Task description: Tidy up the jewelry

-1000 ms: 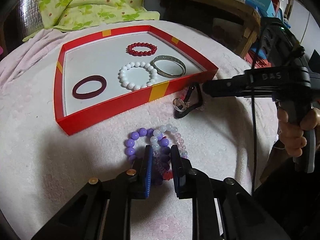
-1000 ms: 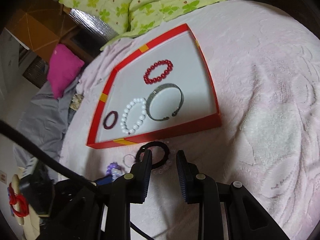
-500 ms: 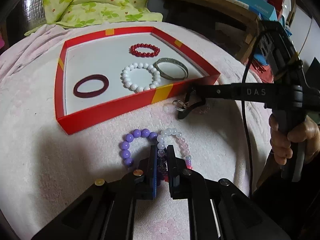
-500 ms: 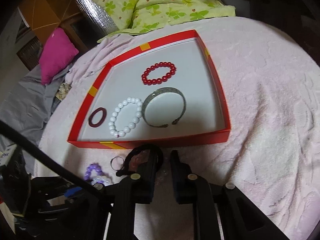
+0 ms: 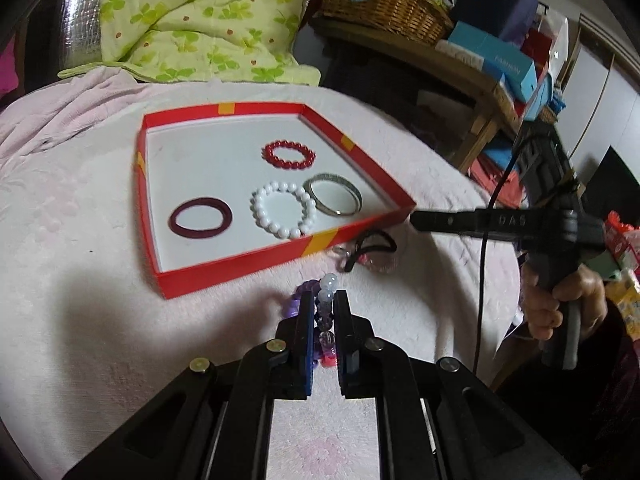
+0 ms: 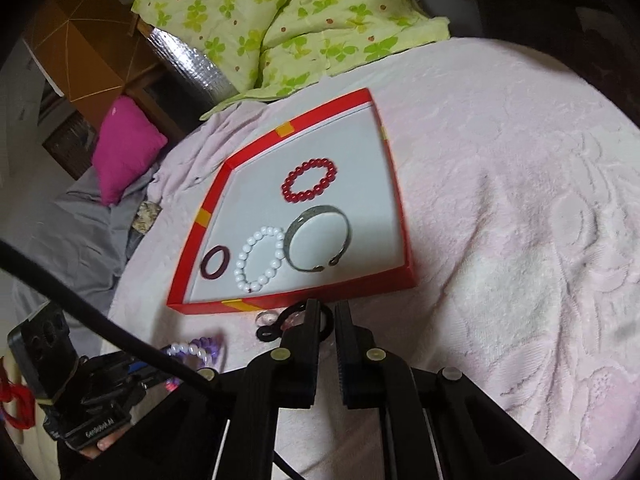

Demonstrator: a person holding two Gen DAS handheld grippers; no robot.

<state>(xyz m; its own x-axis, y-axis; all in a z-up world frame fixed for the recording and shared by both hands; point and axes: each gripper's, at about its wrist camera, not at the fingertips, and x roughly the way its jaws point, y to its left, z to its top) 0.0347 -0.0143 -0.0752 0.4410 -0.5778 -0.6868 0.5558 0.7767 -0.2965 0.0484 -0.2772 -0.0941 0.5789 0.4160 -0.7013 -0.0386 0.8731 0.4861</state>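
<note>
Purple-white bead bracelets (image 5: 325,300) between left hand-held gripper (image 5: 324,320) fingers.

We see a home bedroom | pink bedspread (image 6: 520,240) underfoot | floral quilt (image 5: 200,20) at 12 o'clock | wicker basket (image 5: 384,4) at 1 o'clock

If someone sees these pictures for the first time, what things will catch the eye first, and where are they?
The red tray on the pink blanket stands out, holding a red bead bracelet, a white bead bracelet, a silver bangle and a dark ring. In front of it, the left gripper pinches beaded bracelets.
</note>
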